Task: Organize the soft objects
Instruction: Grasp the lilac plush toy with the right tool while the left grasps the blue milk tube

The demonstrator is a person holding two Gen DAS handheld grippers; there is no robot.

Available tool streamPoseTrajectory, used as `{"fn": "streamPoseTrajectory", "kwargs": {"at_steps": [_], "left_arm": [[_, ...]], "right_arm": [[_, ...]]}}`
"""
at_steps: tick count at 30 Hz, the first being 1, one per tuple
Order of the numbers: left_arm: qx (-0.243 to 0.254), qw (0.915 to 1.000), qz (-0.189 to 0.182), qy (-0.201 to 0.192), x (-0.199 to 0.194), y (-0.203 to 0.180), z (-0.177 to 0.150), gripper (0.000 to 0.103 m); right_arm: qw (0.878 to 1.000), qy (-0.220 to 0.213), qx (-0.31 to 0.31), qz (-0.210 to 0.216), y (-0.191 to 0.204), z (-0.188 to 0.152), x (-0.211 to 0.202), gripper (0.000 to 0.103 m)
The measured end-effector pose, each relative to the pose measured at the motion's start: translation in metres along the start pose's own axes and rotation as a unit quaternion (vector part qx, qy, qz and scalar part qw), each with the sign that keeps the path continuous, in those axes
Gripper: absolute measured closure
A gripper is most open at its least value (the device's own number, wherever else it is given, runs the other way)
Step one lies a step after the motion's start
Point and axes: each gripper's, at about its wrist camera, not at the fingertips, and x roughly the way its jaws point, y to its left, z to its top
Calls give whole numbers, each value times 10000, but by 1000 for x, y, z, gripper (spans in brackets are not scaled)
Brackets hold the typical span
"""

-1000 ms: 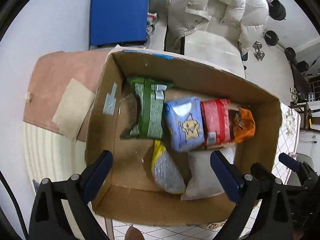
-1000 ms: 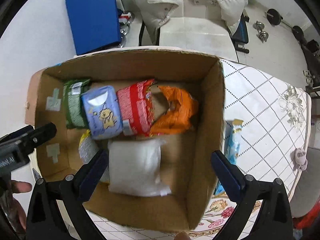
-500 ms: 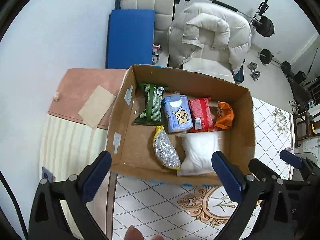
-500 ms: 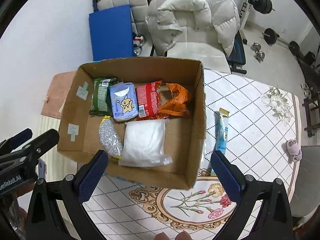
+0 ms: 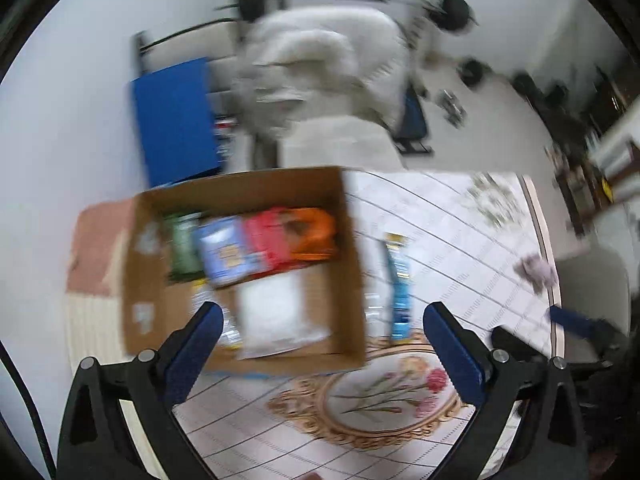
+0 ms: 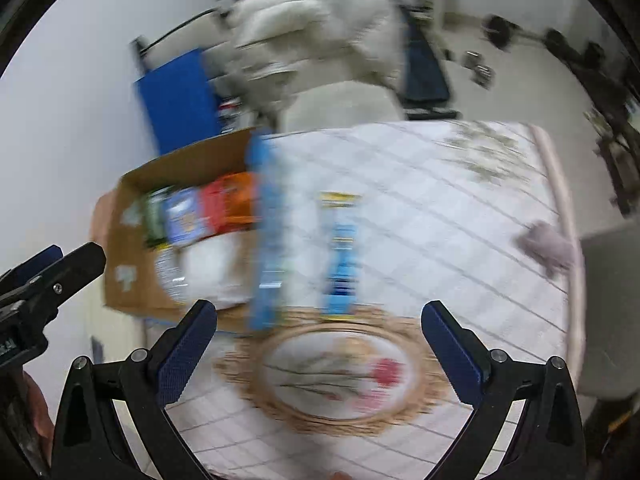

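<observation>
A cardboard box (image 5: 352, 276) stands on the table's left part and holds several soft packets: green (image 5: 182, 246), blue (image 5: 226, 252), red (image 5: 266, 240), orange (image 5: 316, 230), silver and a white bag (image 5: 276, 316). A blue packet (image 5: 400, 288) lies on the table right of the box; it also shows in the right wrist view (image 6: 340, 256), as does the box (image 6: 136, 280). My left gripper (image 5: 322, 340) is open and empty, above the box's near right corner. My right gripper (image 6: 318, 336) is open and empty, above the table before the blue packet. Both views are blurred.
The table carries a white quilted cloth (image 6: 440, 208) with a floral medallion (image 6: 332, 372). A small purple thing (image 6: 548, 246) lies near its right edge. Behind stand a chair with a white jacket (image 5: 320, 64), a blue panel (image 5: 176, 120) and gym weights.
Both grippers have pulled back and up from over the box and swung to the right. The blue packet and the medallion have come into view. Both stay open and empty.
</observation>
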Motion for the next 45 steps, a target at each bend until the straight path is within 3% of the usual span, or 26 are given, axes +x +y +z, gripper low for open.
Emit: {"fn": "streamPoseTrajectory", "kwargs": {"at_steps": [5,12,16,18,24,29,30,32,34,36,37,38,40,41,44,45], "left_arm": [[724,9915,-115,1077,99,-93,31,1],[825,9727,409,2130,218,-133,36,3],[736,9631,700,2494,258,-129,34,3],[880,9612,963,2431,264,-135,33,3],[722,9537,794,2810,283,-141,20,3],[540,9505,690,2981,296,-139,-3,7],[441,9522,608,2962,295,-137,-7,12],[59,9544,135,2981,291,-134,-15,38],[-70,9547,5,2976,288,-134,-20,66],[-15,9571,-2,2897,285,-141,-26,80],[-22,9573,13,2890,286,-144,-29,81],[-28,9576,22,2882,285,-146,-32,83],[-50,9590,-2,2834,284,-144,-34,87],[-61,9601,12,2795,282,-145,-36,88],[-107,9646,7,2636,275,-149,-42,89],[-152,9659,-25,2585,271,-149,-43,89]], "right_arm": [[9965,79,613,-558,-120,10,-8,0],[9888,477,1079,-915,-243,28,21,0],[9870,770,1047,-948,-274,35,48,0],[9868,926,919,-956,-280,39,64,0],[9832,1496,332,-992,-283,60,115,0],[9743,1791,-41,-1364,-294,77,145,0],[9735,1839,-63,-1355,-299,80,151,0],[9720,1969,-62,-1282,-307,83,162,0],[9725,2052,-53,-1097,-313,86,172,0],[9726,2153,-30,-876,-315,86,182,0],[9719,2207,-29,-814,-315,86,187,0],[9713,2237,-54,-802,-315,84,191,2],[9702,2297,-60,-762,-314,80,200,20],[9693,2335,-33,-766,-315,78,202,37],[9714,2161,-51,-983,-312,73,196,67],[9716,2202,92,-860,-314,71,194,70]]}}
